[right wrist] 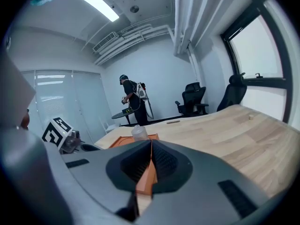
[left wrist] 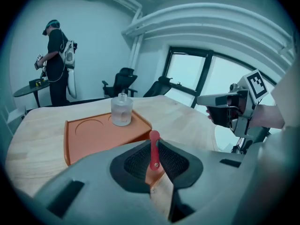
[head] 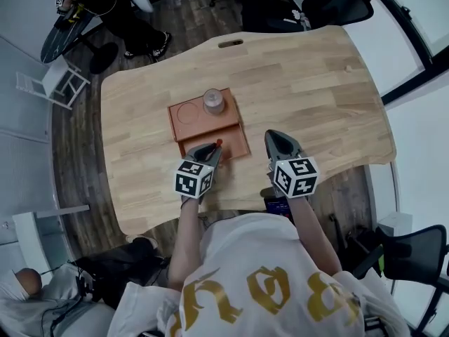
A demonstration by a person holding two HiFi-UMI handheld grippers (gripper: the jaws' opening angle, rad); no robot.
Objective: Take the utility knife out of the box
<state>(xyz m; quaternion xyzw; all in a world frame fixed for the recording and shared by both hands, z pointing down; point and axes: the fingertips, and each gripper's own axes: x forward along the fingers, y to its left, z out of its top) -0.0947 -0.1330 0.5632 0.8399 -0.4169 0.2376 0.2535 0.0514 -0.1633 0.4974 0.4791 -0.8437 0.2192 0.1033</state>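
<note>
two claws sit at the near edge of the orange box [head: 184,128]. the left gripper [head: 210,148] is clamped on the slim red utility knife [left wrist: 154,149], whose long axis runs upright between the pads. its lower end is hidden, probably just above the box's near compartment. a glass bottle [head: 213,101] stands farther back, clear of the lift. the right gripper [head: 278,140], pressed together and empty, hangs beside the box over the table [head: 316,83].

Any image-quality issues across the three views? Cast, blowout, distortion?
Head view: fisheye bows the table edges; light is even, detail sharp. Left gripper view: teal cast, dark vignette, window overexposed; the utility knife in the jaws reads sharp. Right gripper view: ceiling light glares, window washed out.
</note>
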